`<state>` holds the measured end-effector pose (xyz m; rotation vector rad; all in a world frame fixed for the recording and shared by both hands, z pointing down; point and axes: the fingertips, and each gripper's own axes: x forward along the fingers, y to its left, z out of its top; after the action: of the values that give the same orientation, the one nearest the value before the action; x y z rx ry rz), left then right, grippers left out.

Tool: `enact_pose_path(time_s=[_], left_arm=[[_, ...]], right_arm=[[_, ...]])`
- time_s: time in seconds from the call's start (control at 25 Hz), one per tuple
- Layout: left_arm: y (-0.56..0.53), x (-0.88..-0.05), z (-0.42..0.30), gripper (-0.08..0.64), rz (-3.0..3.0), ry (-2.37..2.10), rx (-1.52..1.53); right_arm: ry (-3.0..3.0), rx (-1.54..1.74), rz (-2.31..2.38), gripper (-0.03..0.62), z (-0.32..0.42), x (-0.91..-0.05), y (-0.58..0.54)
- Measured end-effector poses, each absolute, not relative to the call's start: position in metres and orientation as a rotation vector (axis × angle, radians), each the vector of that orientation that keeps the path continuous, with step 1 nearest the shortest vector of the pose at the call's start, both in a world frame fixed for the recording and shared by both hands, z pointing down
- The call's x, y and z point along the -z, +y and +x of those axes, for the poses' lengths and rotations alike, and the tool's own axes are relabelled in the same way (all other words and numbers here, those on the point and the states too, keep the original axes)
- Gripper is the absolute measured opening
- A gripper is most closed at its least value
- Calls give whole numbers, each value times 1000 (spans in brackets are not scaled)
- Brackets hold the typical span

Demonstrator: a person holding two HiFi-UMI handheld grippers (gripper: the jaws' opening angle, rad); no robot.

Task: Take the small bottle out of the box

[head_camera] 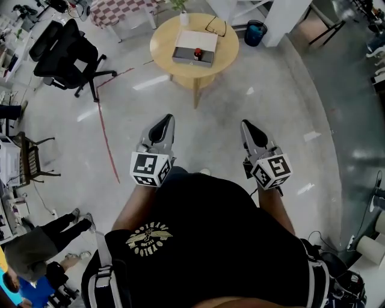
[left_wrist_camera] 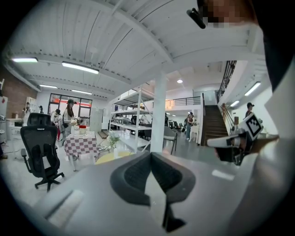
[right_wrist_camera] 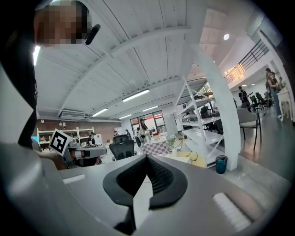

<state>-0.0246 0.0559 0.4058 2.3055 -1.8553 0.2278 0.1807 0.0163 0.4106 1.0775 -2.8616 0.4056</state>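
Observation:
A flat white and grey box (head_camera: 194, 48) lies open on a round wooden table (head_camera: 162, 42) at the top of the head view. Inside it stands a small bottle (head_camera: 197, 54) with a red cap. My two grippers hang over bare floor, well short of the table. The left gripper (head_camera: 163, 123) points toward the table and is shut with nothing in it; its own view shows the jaws (left_wrist_camera: 151, 156) meeting. My right gripper (head_camera: 248, 127) is also shut and empty, its tips (right_wrist_camera: 146, 157) together. The table's yellow top (right_wrist_camera: 193, 159) shows far ahead.
Glasses (head_camera: 216, 27) and a small potted plant (head_camera: 183, 17) share the table. A black office chair (head_camera: 66, 54) stands to the left, a checkered table (head_camera: 123, 11) behind it. A blue bin (head_camera: 255, 33) sits by a white pillar (head_camera: 283, 18). Red tape (head_camera: 107, 135) crosses the floor.

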Motion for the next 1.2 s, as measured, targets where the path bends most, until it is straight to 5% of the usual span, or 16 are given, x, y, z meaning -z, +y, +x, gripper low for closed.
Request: enact_pose_path(time_s=[1.2], left_arm=[[-19, -416, -53, 0, 2434, -1675, -278]], right_arm=[[-2784, -394, 1233, 9, 142, -417, -35]])
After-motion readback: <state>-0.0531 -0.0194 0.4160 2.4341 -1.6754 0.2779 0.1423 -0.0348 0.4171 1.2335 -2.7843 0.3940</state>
